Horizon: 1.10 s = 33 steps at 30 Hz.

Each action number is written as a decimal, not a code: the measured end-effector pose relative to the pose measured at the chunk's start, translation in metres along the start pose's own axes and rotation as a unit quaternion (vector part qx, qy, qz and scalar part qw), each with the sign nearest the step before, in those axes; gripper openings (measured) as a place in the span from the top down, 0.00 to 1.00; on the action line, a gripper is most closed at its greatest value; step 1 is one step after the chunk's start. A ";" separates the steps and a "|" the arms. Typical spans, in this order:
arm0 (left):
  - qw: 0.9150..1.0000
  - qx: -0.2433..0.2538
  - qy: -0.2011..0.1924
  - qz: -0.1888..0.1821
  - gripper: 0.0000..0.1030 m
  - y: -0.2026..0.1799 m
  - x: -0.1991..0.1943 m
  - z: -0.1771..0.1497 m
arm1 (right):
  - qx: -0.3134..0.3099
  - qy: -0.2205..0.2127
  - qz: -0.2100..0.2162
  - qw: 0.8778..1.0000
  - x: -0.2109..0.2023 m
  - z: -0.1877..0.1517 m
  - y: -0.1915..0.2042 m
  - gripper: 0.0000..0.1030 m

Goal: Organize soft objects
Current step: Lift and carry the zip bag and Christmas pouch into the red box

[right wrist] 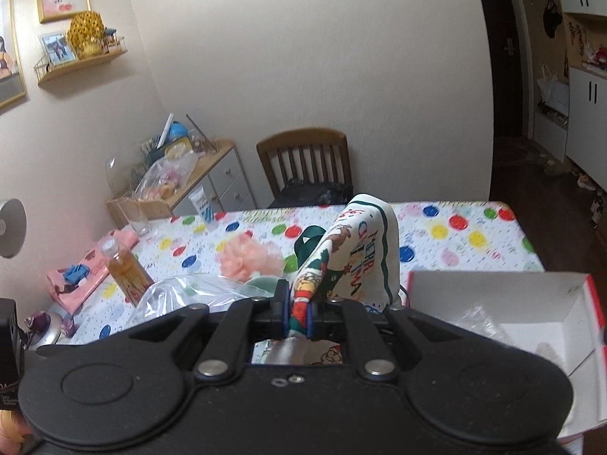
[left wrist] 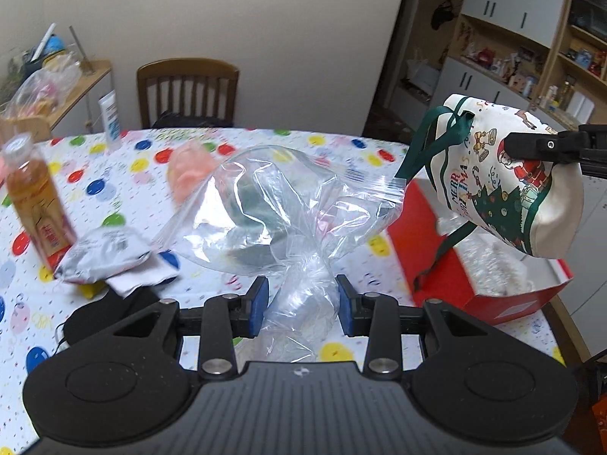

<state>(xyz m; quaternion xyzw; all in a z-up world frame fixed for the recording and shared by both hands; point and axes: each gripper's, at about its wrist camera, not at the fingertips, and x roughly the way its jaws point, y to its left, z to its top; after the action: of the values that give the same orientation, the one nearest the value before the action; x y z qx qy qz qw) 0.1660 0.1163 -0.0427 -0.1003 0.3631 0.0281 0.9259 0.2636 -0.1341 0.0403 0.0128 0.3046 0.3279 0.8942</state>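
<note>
My left gripper is shut on the bunched end of a clear zip bag, which hangs raised over the spotted tablecloth. A greenish shape shows through the plastic; I cannot tell whether it is inside. At the right of the left wrist view a white Christmas cloth bag with green straps hangs above a red box. My right gripper is shut on that Christmas bag, pinching its printed fabric between the blue pads. The box's white inside lies just to the right.
On the table lie a pink mesh sponge, an amber drink bottle, a silver pouch, a black item, a pink cloth and a white tube. A wooden chair stands at the far edge.
</note>
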 end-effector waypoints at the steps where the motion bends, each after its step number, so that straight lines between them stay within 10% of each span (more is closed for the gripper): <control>1: 1.000 0.002 -0.001 -0.004 0.65 -0.004 0.000 0.003 | 0.001 -0.003 -0.002 1.000 -0.004 0.001 -0.003 0.93; 33: 0.990 0.115 0.014 -0.078 0.65 -0.200 0.071 0.039 | 0.019 0.025 -0.107 0.994 -0.040 -0.025 -0.158 0.93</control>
<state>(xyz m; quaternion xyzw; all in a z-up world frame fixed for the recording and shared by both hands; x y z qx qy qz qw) 0.2690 -0.0728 -0.0292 -0.0218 0.3680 -0.0878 0.9254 0.3170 -0.2859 0.0058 -0.0106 0.3325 0.2251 0.9158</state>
